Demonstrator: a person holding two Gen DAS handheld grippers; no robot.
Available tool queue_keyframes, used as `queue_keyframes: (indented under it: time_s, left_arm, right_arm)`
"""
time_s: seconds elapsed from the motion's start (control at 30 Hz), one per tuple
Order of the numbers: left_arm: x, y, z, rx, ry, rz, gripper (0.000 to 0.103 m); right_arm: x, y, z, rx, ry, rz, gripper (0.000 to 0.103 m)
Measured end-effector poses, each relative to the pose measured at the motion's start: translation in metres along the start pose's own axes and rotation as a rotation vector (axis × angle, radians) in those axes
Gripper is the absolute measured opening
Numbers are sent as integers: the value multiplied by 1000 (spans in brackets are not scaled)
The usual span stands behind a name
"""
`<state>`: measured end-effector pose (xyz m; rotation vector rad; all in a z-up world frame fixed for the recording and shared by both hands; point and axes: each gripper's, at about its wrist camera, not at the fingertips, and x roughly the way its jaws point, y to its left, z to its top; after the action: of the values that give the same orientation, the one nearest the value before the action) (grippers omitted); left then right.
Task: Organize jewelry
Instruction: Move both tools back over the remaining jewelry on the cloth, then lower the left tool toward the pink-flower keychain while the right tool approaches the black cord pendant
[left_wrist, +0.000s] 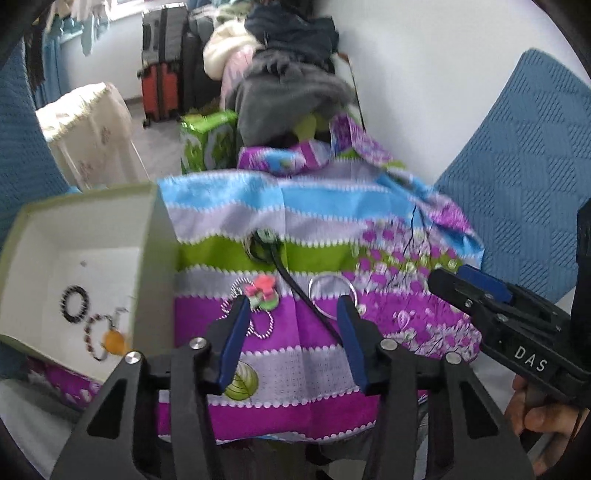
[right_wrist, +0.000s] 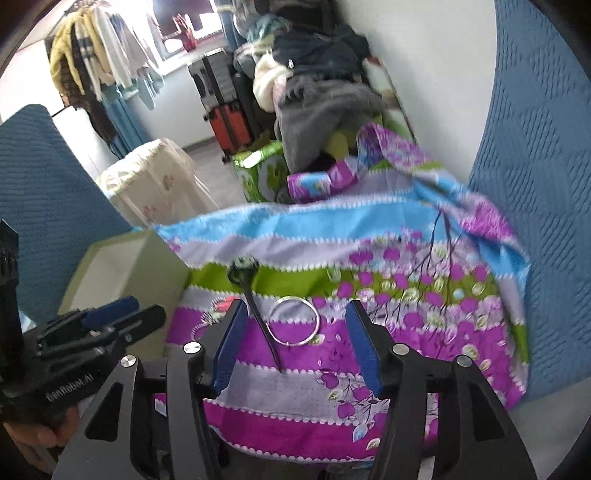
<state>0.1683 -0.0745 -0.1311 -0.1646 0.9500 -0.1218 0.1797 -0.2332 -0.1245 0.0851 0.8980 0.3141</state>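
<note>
Several jewelry pieces lie on a striped purple, green and blue cloth (left_wrist: 314, 365). A silver hoop (right_wrist: 295, 321), a black hair stick with a decorated head (right_wrist: 258, 314) and a ball chain with a pink and green charm (left_wrist: 263, 291) sit close together. My left gripper (left_wrist: 293, 301) hovers open above the chain and the stick. My right gripper (right_wrist: 297, 306) is open above the hoop (left_wrist: 332, 295) and the stick, touching neither. An open pale green box (left_wrist: 155, 229) at the left holds a black bead bracelet (left_wrist: 75, 304) and a beaded bracelet with an amber pendant (left_wrist: 107, 336).
Blue textured chair backs (left_wrist: 517, 184) flank the cloth on both sides. Behind it are a pile of clothes (left_wrist: 288, 85), a green bag (left_wrist: 207, 140), suitcases (left_wrist: 162, 88) and a cream-covered stand (left_wrist: 88, 125). A hand (left_wrist: 543, 417) holds the right gripper.
</note>
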Motion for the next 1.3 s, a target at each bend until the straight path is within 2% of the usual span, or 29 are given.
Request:
queue_keyframes:
  time_s: [0.23,0.4,0.43,0.57,0.67,0.9,1.3]
  left_arm:
    - [48,7,-8,-10,68,21,45]
    - [69,12,-12,-20,98,32,41]
    - [73,14,-12,-22,102,36,41]
    - [85,17,-13,-21,110,53,40]
    - [93,19,-13,-23,120,54,39]
    - [103,22,-7,-19,121,61,38]
    - [113,25,-2,5,120,75,34]
  right_arm:
    - [51,-3,-6,-18,98,-1,56]
    - [64,-2,-13,-5,127,45,56]
    - [67,-1,-16,-9,132,59,54]
    - [80,3,-24,-26,176,85,33]
    - [92,5,-31,-32,216,110,27]
    - [112,9,-35,-52,258,130,21]
    - [127,18,-28,-95,252,131,21]
